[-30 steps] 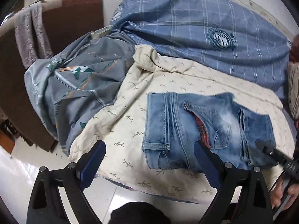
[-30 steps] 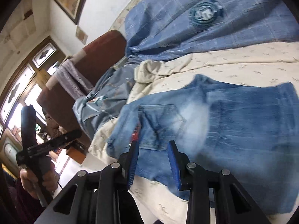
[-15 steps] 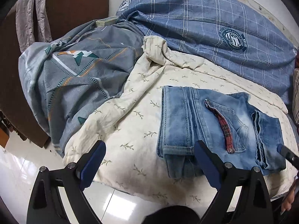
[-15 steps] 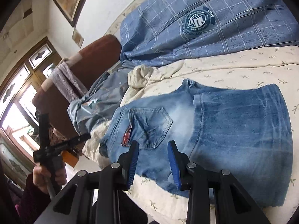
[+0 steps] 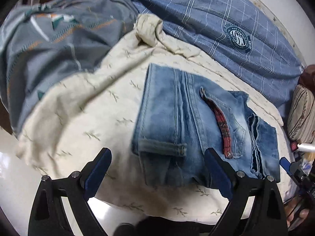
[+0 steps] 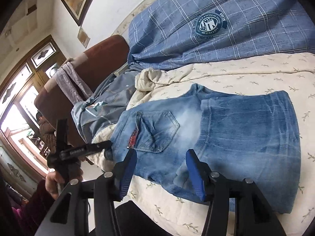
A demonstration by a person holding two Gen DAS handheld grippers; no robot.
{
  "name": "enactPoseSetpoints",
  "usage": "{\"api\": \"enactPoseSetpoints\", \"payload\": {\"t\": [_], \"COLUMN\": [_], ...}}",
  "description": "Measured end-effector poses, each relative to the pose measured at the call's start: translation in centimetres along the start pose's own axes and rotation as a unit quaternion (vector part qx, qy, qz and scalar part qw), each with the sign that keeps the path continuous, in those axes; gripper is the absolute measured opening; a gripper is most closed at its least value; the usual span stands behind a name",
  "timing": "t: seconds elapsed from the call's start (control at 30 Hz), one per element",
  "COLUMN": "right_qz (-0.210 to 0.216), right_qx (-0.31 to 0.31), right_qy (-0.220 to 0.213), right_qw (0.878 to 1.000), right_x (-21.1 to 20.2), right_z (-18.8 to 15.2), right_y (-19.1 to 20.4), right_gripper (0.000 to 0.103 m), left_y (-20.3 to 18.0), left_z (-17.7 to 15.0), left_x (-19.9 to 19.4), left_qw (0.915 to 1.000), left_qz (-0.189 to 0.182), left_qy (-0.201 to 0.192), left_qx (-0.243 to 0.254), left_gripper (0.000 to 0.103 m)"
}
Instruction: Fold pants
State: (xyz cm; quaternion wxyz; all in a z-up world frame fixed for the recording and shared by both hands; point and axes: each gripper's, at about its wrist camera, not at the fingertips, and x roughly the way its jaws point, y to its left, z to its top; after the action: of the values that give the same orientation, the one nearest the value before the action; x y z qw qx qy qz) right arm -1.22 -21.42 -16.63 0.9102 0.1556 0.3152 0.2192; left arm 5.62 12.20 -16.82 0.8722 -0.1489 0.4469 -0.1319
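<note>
Folded blue jeans point(image 5: 183, 129) with a red-trimmed back pocket lie on a cream leaf-print sheet point(image 5: 82, 106). My left gripper point(image 5: 157, 169) hangs open and wide just above the jeans' near hem, and nothing is between its pads. In the right wrist view the same jeans point(image 6: 236, 129) stretch across the middle. My right gripper point(image 6: 161, 169) is over their near edge with its jaws opening, and the pads stand clear of the denim. The left gripper point(image 6: 102, 146) shows there at the jeans' left end, held by a hand point(image 6: 57, 179).
A blue checked quilt point(image 5: 226, 19) lies behind the jeans and a grey patterned blanket point(image 5: 49, 45) to the left. A brown chair point(image 6: 82, 78) with a grey cloth over it stands beyond. A striped pillow point(image 5: 301, 114) sits at the right. The white floor point(image 5: 11, 181) is below the bed edge.
The left gripper has come down and closer to the jeans' near hem. The right gripper's jaws have spread from narrow to about twice as wide. The jeans have settled flat.
</note>
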Motion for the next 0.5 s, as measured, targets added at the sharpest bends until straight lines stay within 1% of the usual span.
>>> {"api": "enactPoseSetpoints", "payload": {"t": [0.07, 0.17, 0.2, 0.27, 0.3, 0.33, 0.4, 0.47, 0.5], "right_qz": [0.001, -0.003, -0.003, -0.006, -0.009, -0.013, -0.020, -0.027, -0.029], "right_qx": [-0.008, -0.024, -0.028, -0.039, -0.044, -0.051, -0.059, -0.061, -0.058], "right_qy": [0.005, 0.015, 0.018, 0.026, 0.029, 0.032, 0.034, 0.033, 0.033], "right_qw": [1.000, 1.000, 0.999, 0.999, 0.999, 0.998, 0.997, 0.997, 0.997], "right_x": [0.6, 1.6, 1.9, 2.7, 2.9, 3.2, 3.4, 3.5, 3.5], "right_z": [0.0, -0.1, -0.1, -0.4, -0.5, -0.6, -0.7, -0.8, -0.7], "right_y": [0.5, 1.5, 1.8, 2.4, 2.5, 2.7, 3.0, 3.0, 2.8], "right_gripper": [0.056, 0.056, 0.056, 0.056, 0.056, 0.056, 0.056, 0.056, 0.056], "left_y": [0.0, -0.2, -0.4, -1.0, -1.3, -1.5, -1.5, -1.4, -1.4], "left_z": [-0.2, -0.1, 0.1, 0.6, 1.1, 1.6, 2.7, 3.4, 3.6], "left_x": [1.0, 1.9, 2.2, 2.9, 3.2, 3.4, 4.0, 4.5, 4.5], "left_qw": [0.9999, 0.9990, 0.9989, 0.9990, 0.9988, 0.9984, 0.9973, 0.9960, 0.9956], "left_qz": [-0.005, -0.035, -0.039, -0.033, -0.035, -0.042, -0.052, -0.061, -0.065], "left_qy": [0.014, 0.021, 0.023, 0.030, 0.034, 0.038, 0.051, 0.065, 0.068], "left_qx": [-0.007, -0.016, -0.015, -0.002, 0.004, 0.008, 0.001, -0.003, -0.003], "left_gripper": [0.095, 0.094, 0.093, 0.090, 0.087, 0.077, 0.072, 0.056, 0.054]}}
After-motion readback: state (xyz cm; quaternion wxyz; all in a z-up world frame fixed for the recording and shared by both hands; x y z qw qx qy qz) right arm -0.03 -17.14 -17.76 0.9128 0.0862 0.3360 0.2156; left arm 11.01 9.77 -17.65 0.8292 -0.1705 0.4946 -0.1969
